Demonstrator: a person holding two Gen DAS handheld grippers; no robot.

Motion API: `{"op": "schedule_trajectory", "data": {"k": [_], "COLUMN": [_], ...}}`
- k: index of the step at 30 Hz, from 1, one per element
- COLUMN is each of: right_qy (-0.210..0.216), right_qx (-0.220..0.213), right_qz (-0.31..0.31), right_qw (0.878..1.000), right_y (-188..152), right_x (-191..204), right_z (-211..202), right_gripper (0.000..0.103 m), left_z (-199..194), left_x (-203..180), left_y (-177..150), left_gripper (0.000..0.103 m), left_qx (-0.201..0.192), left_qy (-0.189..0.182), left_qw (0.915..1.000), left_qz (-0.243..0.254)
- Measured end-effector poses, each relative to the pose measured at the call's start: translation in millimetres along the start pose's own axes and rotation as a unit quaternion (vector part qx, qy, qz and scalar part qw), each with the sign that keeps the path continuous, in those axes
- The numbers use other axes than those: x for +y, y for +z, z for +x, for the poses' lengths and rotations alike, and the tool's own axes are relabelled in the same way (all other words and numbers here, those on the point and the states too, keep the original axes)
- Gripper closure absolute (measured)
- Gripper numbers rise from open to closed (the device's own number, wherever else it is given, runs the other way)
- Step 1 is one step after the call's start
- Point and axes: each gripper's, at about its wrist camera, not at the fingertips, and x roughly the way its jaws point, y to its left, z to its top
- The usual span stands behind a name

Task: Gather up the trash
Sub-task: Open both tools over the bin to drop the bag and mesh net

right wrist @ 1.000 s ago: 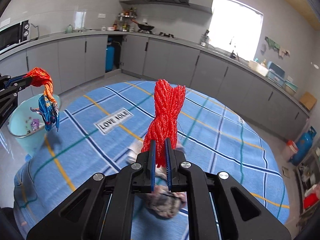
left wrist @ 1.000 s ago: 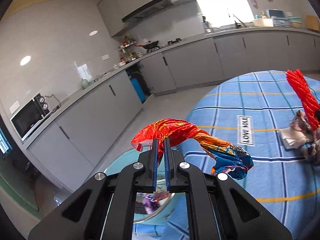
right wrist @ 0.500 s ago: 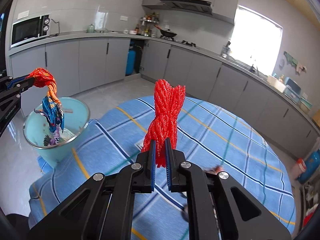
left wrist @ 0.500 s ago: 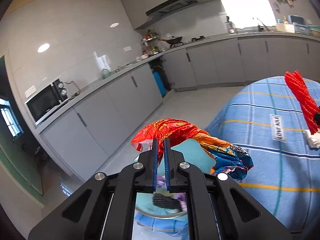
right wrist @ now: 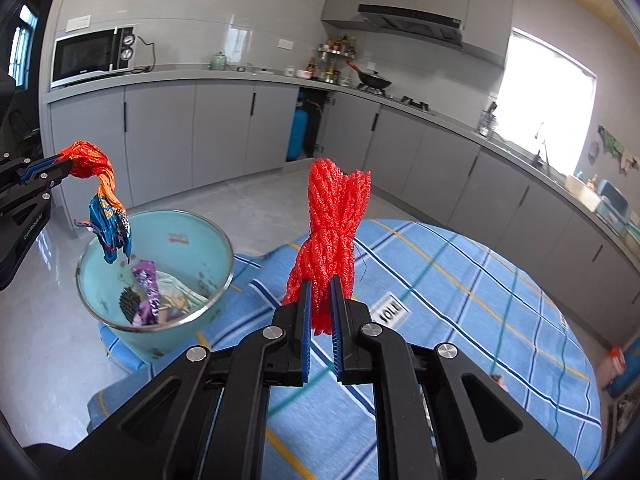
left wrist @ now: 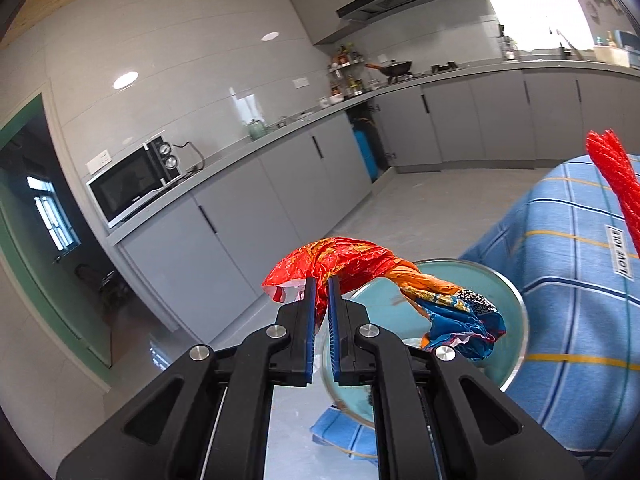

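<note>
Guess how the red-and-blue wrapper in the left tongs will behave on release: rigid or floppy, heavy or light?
Likely floppy: the wrapper droops, twisted, from the left tongs instead of holding shape. Probably very light, being thin crinkled foil. It hangs over the bin's near rim, so it may flutter or catch on the edge rather than drop straight.

Both wrist views look downward, sharing the bin (left wrist: 516, 320) (right wrist: 216, 280).

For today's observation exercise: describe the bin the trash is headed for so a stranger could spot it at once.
Find the round table with the blue checked cloth; at its left edge, on the kitchen-floor side, stands the bin. It is a pale turquoise, open-topped bucket with wrappers inside, the only container near the table.
</note>
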Motion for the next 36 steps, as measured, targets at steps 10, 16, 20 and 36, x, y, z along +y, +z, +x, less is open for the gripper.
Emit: {"op": "schedule_trajectory", "data": {"k": [10,16,20,36], "right_qy": [0.033,0.054,0.066,0.103], "right_qx": [-0.007,-0.008,-0.007,-0.005], "right_qz": [-0.022,-0.037,-0.045,-0.056], "right_qw": [0.999,0.998,0.997,0.993], "right_y": [16,23,26,26], "right_x": [29,49,61,86], "right_z": [11,20,26,56], "right_gripper": [0.094,0.094,0.094,0.07], "left_z": [16,27,37,58], "left_x": [22,21,23,20], "left_y": [-7,-13,-16,-24], "left_gripper": [0.097,0.097,0.097,0.068], "left_qx": [0.013,0.022,0.03,0.053], "left_qy": [0.025,0.038,0.041,0.042], "left_qw": [0.9995,0.999,0.9986,0.9977], "left_qz": [-0.016,-0.012,-0.012,-0.005]}}
